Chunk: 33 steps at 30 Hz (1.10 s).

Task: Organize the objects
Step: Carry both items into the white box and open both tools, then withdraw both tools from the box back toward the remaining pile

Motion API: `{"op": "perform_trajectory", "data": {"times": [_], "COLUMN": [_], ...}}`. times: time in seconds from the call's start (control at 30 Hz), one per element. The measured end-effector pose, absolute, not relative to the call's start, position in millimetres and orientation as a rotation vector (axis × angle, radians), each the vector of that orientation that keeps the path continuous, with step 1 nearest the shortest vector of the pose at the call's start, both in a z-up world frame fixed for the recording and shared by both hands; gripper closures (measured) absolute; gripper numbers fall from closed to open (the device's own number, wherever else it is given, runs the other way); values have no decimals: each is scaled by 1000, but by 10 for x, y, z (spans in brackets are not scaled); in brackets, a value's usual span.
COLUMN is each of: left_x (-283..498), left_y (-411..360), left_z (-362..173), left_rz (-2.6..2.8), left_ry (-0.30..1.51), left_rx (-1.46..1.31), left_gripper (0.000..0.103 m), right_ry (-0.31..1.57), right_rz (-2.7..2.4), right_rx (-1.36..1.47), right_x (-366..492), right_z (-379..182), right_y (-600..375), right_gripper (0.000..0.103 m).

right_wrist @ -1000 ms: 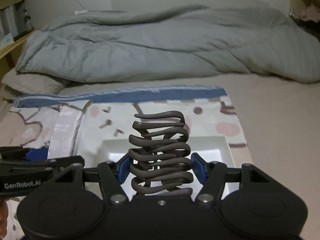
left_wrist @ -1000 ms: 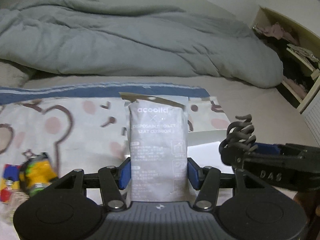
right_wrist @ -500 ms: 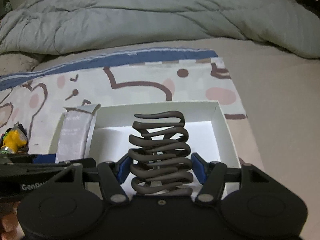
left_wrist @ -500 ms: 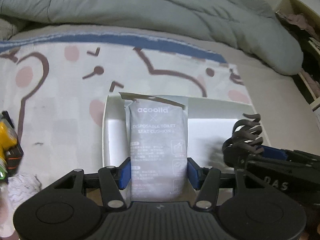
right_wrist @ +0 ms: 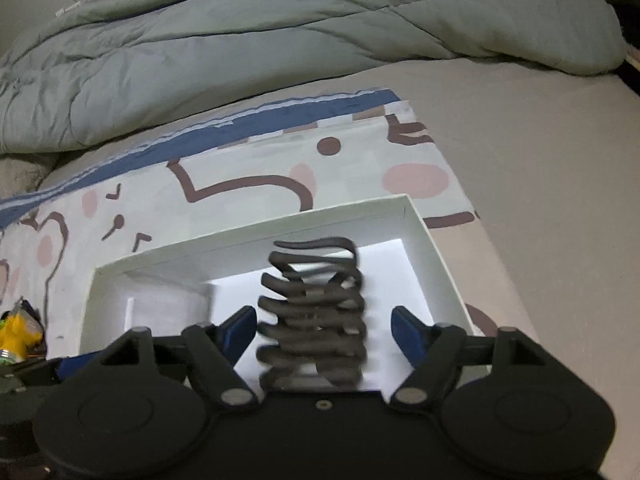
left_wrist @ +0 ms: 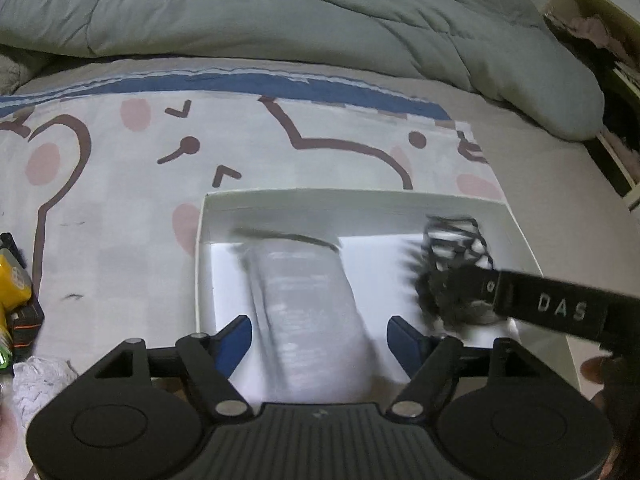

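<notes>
A white open box [left_wrist: 320, 196] lies on a bear-print cloth. My left gripper [left_wrist: 320, 332] hangs over the box's left half, its jaws opening. A grey toilet-seat-cushion packet [left_wrist: 308, 300] sits blurred between the blue pads, which stand clear of it. My right gripper [right_wrist: 324, 332] is over the box's [right_wrist: 256, 236] right half, jaws opening too. A dark brown wavy hair clip [right_wrist: 316, 300] shows blurred between its pads without touching them. The clip [left_wrist: 452, 248] and the right gripper's side [left_wrist: 552, 308] also appear in the left wrist view. The packet [right_wrist: 168, 308] lies pale in the box.
A grey duvet [left_wrist: 280, 12] is heaped behind the printed cloth [left_wrist: 120, 184]. A yellow toy [left_wrist: 12, 280] and a white knitted bundle [left_wrist: 40, 376] lie left of the box. An open shelf with clothes [left_wrist: 600, 40] stands at the far right.
Both grippers came down over the white box and their jaws widened. The packet and the hair clip, gripped before, now sit loose and blurred between the pads.
</notes>
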<state>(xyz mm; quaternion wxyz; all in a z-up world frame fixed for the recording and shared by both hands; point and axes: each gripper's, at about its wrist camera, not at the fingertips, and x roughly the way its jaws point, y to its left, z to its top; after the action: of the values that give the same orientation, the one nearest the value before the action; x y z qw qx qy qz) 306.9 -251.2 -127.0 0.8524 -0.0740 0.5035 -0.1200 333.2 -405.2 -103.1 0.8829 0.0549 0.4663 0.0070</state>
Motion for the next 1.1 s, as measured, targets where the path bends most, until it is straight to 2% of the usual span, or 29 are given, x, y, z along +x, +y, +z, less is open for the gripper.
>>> {"op": "perform_trajectory", "data": {"times": [0.57, 1.1], "left_x": [2883, 2333], "left_y": [-2466, -2220], "left_z": [-1011, -384], "left_rz": [-238, -253], "left_ry": [1026, 940], "left_rx": [-130, -107], "left_gripper": [28, 28], "right_ry": [944, 864], "right_rz": [30, 53], "right_rx": [85, 40], "right_x": [3130, 2516], "right_z": [-778, -231], "right_y": [-4085, -4032], "right_gripper": [28, 28]}}
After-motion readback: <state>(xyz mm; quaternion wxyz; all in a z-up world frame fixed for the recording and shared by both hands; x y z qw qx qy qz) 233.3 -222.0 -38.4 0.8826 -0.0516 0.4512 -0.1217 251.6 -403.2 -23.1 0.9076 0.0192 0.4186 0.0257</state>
